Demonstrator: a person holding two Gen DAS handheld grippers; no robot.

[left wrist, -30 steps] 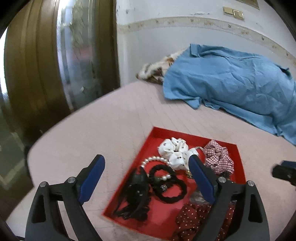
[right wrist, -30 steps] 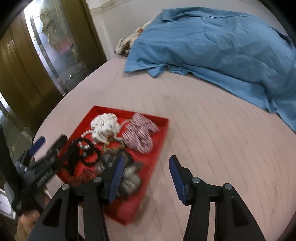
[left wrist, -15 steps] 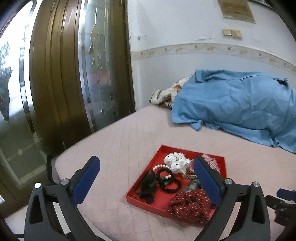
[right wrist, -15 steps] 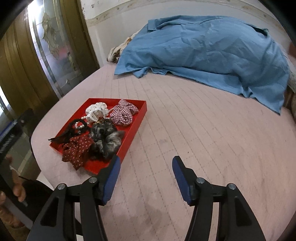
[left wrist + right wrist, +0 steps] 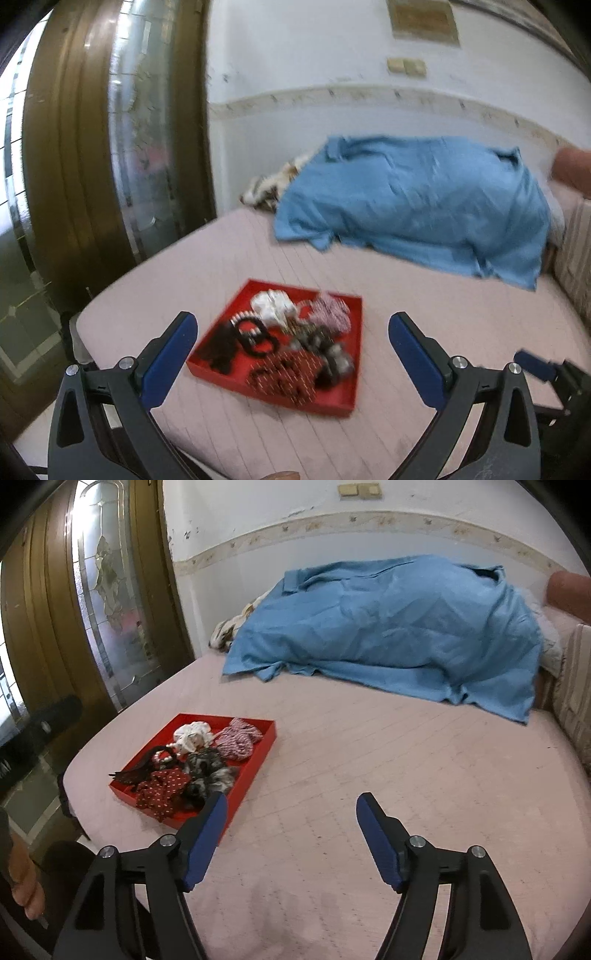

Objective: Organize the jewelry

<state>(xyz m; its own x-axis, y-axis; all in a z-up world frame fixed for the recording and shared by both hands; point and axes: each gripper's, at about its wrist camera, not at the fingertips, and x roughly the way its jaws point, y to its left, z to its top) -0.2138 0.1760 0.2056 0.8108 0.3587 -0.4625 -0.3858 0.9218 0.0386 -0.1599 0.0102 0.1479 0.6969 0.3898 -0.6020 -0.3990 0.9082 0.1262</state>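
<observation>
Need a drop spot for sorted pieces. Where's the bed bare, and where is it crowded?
Bare: the wide pink stretch of bed between the red tray and the blue sheet, and the near strip under the right gripper. Crowded: the tray is full of scrunchies; the sheet covers the far end.

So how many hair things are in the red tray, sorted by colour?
In the shallow red tray on the pink bed:
White fabric scrunchie: 1
Red-and-white checked scrunchie: 1
Dark red white-dotted scrunchie: 1
Grey-black furry scrunchie: 1
Black hair clip: 1
Black hair tie with pearls: 1
Total: 6, though the pile overlaps, so small pieces may be hidden.
</observation>
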